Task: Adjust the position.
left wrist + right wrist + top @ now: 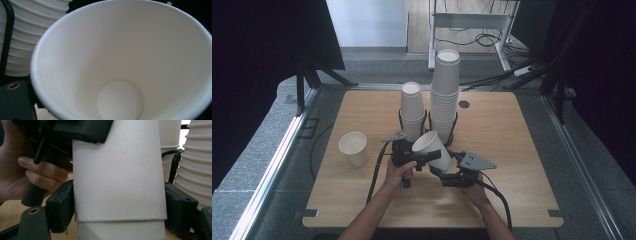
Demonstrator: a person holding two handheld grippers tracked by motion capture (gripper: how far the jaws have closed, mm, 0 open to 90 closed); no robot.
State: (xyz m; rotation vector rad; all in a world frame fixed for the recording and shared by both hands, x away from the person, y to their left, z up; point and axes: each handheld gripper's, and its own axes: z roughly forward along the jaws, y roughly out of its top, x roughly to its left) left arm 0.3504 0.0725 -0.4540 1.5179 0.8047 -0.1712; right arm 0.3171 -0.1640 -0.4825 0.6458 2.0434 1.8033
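A white paper cup (431, 145) hangs tilted over the table's middle, its mouth toward the upper left. My right gripper (447, 169) holds the cup's base end. In the right gripper view its pads (62, 202) press on both sides of the cup (117, 177). My left gripper (428, 156) reaches in from the left at the mouth end, and a dark part of it (82, 130) lies against the cup's upper wall. The left gripper view looks straight into the cup (120, 62), with one black jaw at the lower left outside the rim. The other jaw is hidden.
Two stacks of white cups stand in black wire holders just behind the grippers: a short one (412, 107) and a tall one (445, 90). A single cup (353, 147) stands upright at the left of the wooden table (512, 150). Black curtains flank the table.
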